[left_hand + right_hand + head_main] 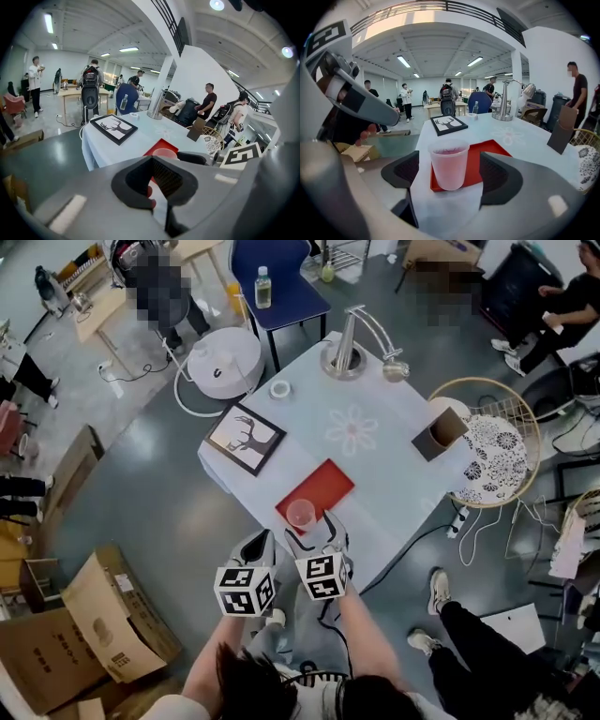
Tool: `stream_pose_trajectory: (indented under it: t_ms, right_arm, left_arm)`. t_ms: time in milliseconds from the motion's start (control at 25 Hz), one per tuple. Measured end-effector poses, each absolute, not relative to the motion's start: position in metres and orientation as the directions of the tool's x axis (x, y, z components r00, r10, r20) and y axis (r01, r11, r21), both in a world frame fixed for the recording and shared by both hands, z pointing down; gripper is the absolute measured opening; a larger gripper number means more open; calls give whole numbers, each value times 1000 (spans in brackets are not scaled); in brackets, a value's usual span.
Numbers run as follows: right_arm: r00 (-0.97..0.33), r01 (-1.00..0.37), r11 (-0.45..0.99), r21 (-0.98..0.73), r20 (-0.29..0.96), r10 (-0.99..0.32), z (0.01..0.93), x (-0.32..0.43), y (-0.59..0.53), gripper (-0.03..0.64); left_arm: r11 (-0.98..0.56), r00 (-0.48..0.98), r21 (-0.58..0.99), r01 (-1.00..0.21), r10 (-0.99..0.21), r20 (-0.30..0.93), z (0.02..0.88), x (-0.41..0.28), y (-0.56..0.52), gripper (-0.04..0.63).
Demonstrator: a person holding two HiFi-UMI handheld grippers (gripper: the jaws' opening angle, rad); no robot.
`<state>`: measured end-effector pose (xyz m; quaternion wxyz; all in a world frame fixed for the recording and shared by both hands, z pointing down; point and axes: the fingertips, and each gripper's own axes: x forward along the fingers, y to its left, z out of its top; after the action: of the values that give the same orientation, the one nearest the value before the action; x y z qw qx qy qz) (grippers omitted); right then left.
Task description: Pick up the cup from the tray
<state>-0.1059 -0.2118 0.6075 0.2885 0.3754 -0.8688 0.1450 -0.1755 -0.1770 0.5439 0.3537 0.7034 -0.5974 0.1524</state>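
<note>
Grey hall floor (141,512), and on it a white-clothed table (398,479), one corner toward the person. At the near end of a red tray (328,482), close to the table's front edge: translucent cup (301,513), upright, long axis vertical, mouth up, wider at rim than at base. Around it the right gripper (316,531), jaws spread wide, one pad each side, not pressing on the cup wall. Just beside, on the left, the left gripper (255,549), jaws drawn together to a narrow slit, nothing in it. Bare cloth beyond and right of the tray. Farther off, framed deer picture (245,438), tape roll (280,388), metal lamp (345,348), brown box (439,433). Cardboard boxes (84,624) on the floor at left, wicker chair (511,423) by the right corner.
</note>
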Motion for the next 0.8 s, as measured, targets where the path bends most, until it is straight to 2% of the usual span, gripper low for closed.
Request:
stream_pose_trajectory:
  t_ms: [280,360,800]
  right_arm:
    - [-547,-727,685,-48,644,-535,625,-112,-227,407]
    - [-538,-722,691,-44,664,-520,628,-113,-230,322]
    - [-550,-744,666,-56,617,-563,609,-108,-227,313]
  left_arm:
    - [-22,240,322,-946,-716,656,556,-175,-180,0]
    - [-15,237,324,-946,-715,658,558,-176,-182,0]
    - [-26,235,311,-950,-718,656,552,-176,-177,0]
